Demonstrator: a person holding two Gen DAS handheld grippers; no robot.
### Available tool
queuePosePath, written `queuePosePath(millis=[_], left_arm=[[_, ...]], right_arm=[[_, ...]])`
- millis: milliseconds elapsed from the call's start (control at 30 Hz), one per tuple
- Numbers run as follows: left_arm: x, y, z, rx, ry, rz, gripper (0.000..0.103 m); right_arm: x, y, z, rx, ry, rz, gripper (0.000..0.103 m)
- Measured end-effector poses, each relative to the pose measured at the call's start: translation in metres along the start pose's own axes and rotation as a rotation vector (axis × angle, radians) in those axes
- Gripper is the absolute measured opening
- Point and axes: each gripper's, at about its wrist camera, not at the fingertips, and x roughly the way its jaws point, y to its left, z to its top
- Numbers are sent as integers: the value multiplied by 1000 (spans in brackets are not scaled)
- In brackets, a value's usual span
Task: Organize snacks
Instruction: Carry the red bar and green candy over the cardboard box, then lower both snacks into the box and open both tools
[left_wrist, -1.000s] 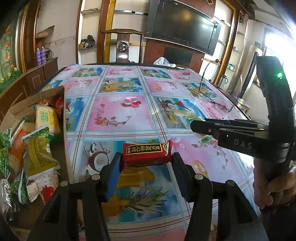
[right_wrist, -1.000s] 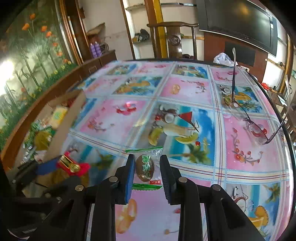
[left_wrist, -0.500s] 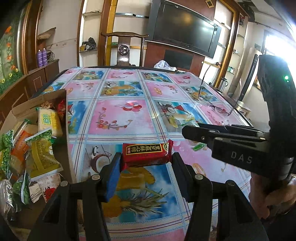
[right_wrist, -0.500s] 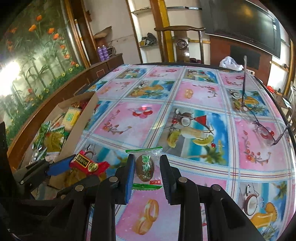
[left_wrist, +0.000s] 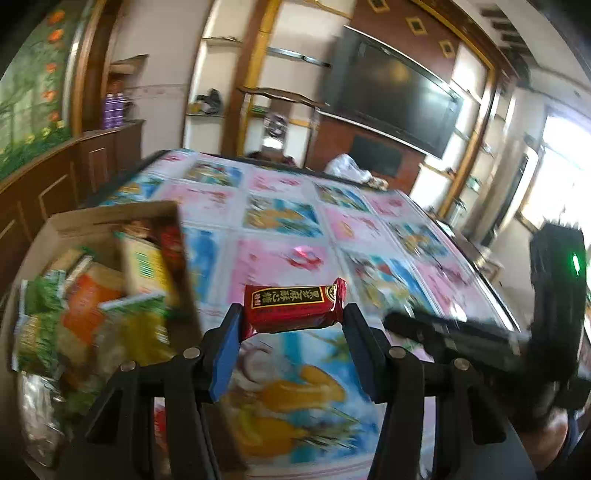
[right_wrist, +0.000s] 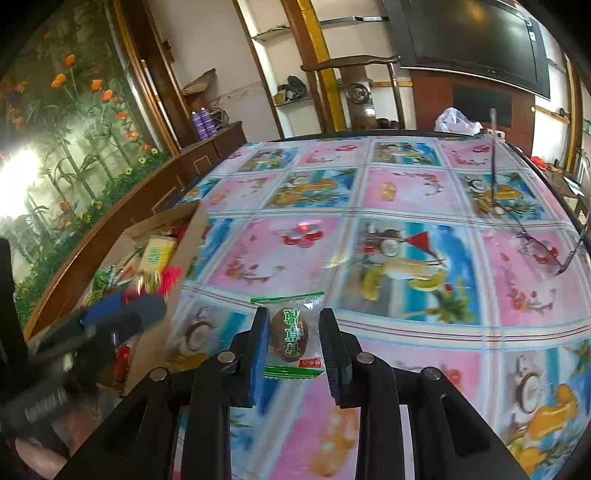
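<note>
Left tongs (left_wrist: 293, 325) clench a red candy bar (left_wrist: 293, 306) end to end, right tongs (right_wrist: 293, 343) a wrapped egg (right_wrist: 290, 339) — both light, crinkly, slippery.

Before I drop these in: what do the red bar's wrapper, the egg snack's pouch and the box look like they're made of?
Red bar: glossy plastic or foil film, judging by the sheen and crimped end. Egg snack: clear plastic pouch with green printed ends; the brown egg shows through. Box: plain brown cardboard, matte, with a raw-edged flap standing up.
</note>
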Motion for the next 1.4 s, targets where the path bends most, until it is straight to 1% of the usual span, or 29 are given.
queuePosePath(millis=[100,133,233,400,567,633,700,833,967,1300,1400], left_arm=[[-6,25,7,-40,-24,59,54],[-7,32,9,-55,-28,67,54],[-10,59,16,-95,-36,117,54],[-14,104,23,-168,-39,186,54],[-17,124,25,-198,-40,232,54],[-14,127,24,-199,-31,248,54],[-11,132,23,-204,-15,261,54],[-6,134,21,-198,12,275,54],[-6,129,19,-170,15,297,54],[-3,120,17,-115,15,343,54],[-3,119,18,-112,14,346,54]], right_arm=[[1,19,-2,-18,-11,29,30],[2,24,-3,-19,-14,41,30],[4,45,-2,-28,-25,92,30],[16,88,-6,-94,-6,158,30],[32,132,-13,-163,19,210,30],[40,148,-17,-194,35,232,30],[48,159,-22,-219,52,236,30],[58,161,-30,-239,78,232,30],[64,155,-32,-240,92,228,31],[65,156,-36,-262,81,214,31],[63,157,-38,-263,78,213,31]])
